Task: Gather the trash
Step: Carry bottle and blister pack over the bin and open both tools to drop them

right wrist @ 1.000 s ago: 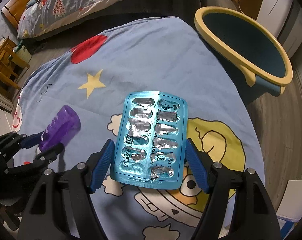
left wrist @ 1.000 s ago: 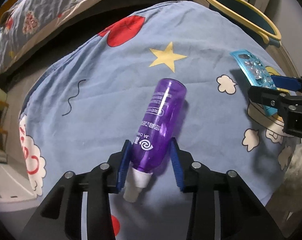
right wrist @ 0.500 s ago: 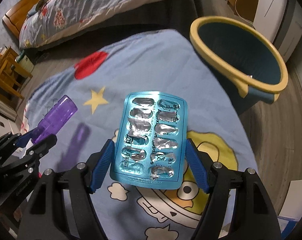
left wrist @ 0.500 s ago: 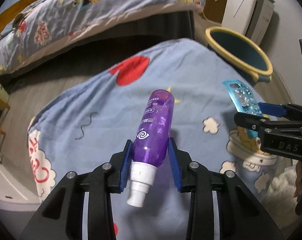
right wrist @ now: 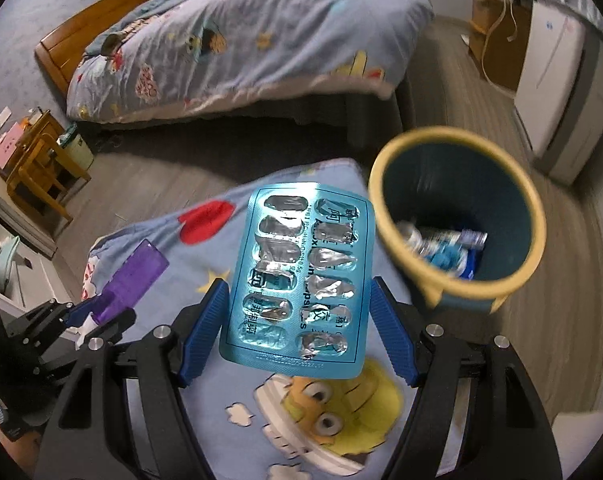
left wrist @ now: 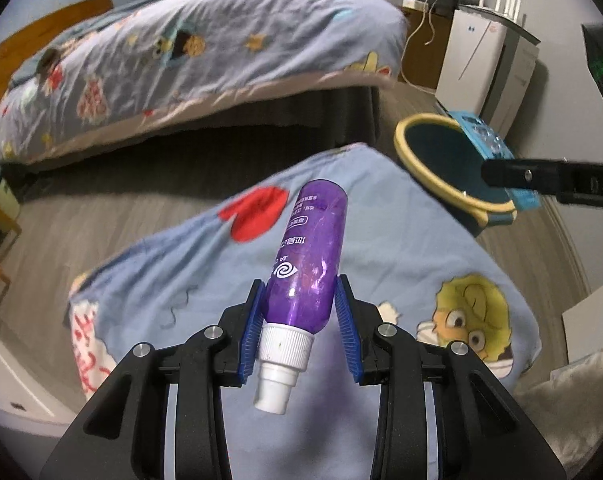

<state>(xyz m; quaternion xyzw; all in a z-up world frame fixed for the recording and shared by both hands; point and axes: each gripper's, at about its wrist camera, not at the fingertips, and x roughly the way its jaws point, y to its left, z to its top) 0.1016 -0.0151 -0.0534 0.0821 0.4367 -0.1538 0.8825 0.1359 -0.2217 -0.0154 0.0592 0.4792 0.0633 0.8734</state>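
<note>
Both pieces were lifted: left gripper (left wrist: 299,332) clamped the purple bottle (left wrist: 311,260), right gripper (right wrist: 297,328) pinched the blister pack (right wrist: 297,284) beside the bin (right wrist: 457,184). Next, carry over its rim, release.

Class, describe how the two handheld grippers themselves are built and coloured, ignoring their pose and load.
The left gripper and right gripper match: angular matte black finger arms with round silver screw heads, tipped by ribbed blue pads. From the left wrist view, the right gripper's black side carries embossed letters. No cables or sleeves show.
</note>
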